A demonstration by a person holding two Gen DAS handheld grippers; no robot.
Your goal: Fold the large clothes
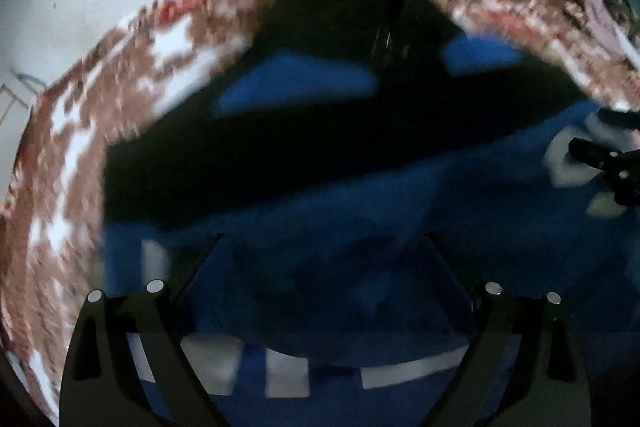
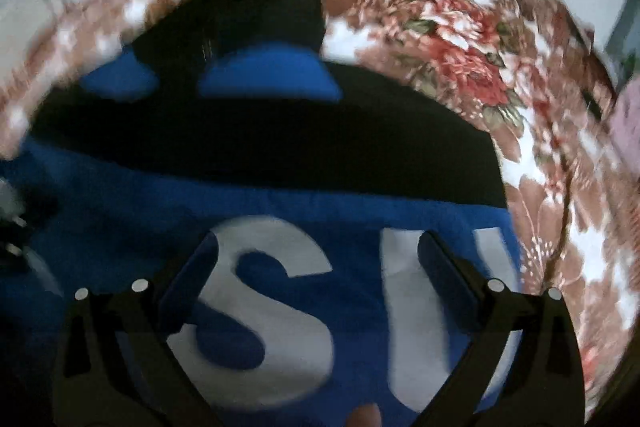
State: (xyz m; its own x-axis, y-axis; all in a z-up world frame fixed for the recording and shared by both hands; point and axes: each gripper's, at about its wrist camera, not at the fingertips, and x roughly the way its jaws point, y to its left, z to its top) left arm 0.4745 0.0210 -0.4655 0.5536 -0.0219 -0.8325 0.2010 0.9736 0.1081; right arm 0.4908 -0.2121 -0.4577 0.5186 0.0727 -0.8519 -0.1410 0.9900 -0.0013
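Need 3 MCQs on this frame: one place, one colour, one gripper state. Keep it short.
1. What does the garment lie on?
A. floral cloth
B. bare wood
C. tiled floor

2. What colour are the big letters on the garment?
A. yellow
B. white
C. red

3. How do the right gripper jaws stand?
A. shut on the garment
B. shut on nothing
C. open

1 A: the floral cloth shows all round the garment.
2 B: a white S on blue fabric.
3 C: the fingers stand wide apart over the letters, nothing pinched.
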